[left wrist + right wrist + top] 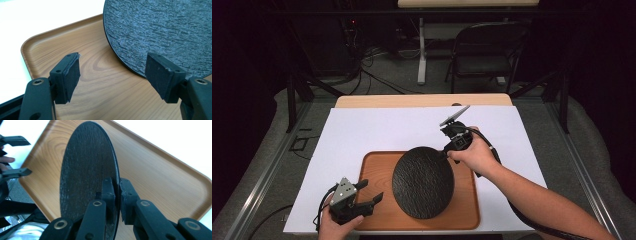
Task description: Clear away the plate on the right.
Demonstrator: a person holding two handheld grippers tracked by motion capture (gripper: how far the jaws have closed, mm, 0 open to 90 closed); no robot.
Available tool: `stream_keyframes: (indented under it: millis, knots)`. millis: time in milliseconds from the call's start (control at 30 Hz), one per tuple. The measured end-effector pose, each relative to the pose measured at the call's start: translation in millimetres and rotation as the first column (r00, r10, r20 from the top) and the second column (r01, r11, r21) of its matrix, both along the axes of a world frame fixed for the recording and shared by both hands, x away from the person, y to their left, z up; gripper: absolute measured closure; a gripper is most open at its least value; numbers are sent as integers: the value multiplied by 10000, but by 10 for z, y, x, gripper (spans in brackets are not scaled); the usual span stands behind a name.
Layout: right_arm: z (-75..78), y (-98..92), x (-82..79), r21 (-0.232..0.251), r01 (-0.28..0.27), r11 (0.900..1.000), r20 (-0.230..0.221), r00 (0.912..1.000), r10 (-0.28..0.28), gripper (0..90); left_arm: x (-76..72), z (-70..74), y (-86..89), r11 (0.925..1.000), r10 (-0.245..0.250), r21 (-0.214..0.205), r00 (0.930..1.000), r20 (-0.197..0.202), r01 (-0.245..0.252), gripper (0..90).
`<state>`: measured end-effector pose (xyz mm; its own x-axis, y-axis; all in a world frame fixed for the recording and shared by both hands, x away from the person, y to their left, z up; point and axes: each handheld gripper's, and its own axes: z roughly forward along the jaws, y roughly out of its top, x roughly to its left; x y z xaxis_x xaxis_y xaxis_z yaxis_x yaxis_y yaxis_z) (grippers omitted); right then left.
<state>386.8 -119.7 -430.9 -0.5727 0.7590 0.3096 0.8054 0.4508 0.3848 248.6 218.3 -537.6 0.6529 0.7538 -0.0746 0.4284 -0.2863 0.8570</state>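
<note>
1. Here, on a white sheet (362, 130) covering a pale wooden table (422, 100): a brown wooden tray (374, 167) with rounded corners, lying near the front edge.
2. Over the tray, a round black plate (423, 181) with a rough, slate-like surface, tilted, its near edge down on the tray floor and its far right edge raised.
3. Right gripper (447, 149) at the plate's upper right rim, held by the right hand (476, 156); jaws clamped on the rim, 1 pad on each face, as seen edge-on in the right gripper view (117, 192).
4. In that same view, the plate (87, 175) standing steeply above the tray (160, 177), its dark face turned left.
5. Left gripper (371, 192) at the tray's front left corner, held by the left hand (337, 225), grey 3-cornered plate on top; jaws apart and holding nothing.
6. In the left gripper view, 2 black pads (71, 75) wide apart above the tray floor (100, 82), the right one in front of the plate's lower edge (160, 27), the plate's rim meeting the wood just beyond.
7. Beyond the table, on a grey floor: a dark folding chair (487, 50), a white table leg (422, 50) and loose cables (377, 55).
</note>
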Motion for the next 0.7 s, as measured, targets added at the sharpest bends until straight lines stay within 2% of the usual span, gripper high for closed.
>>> stream_keyframes:
  millis: [533, 667, 700]
  knots:
    - [-311, -166, 113, -15, 488, 9988, -533, 9974, -488, 801, 1, -1, -1, 10000, -12, 37, 10000, -4, 12, 284]
    - [-332, -171, 125, 42, 559, 9984, -511, 9971, -556, 797, 1, -1, -1, 10000, -8, 40, 10000, -2, 8, 284]
    - [-343, -166, 131, -84, 404, 9991, -322, 9987, -406, 790, 0, -2, -2, 10000, -5, 28, 10000, -4, 5, 284]
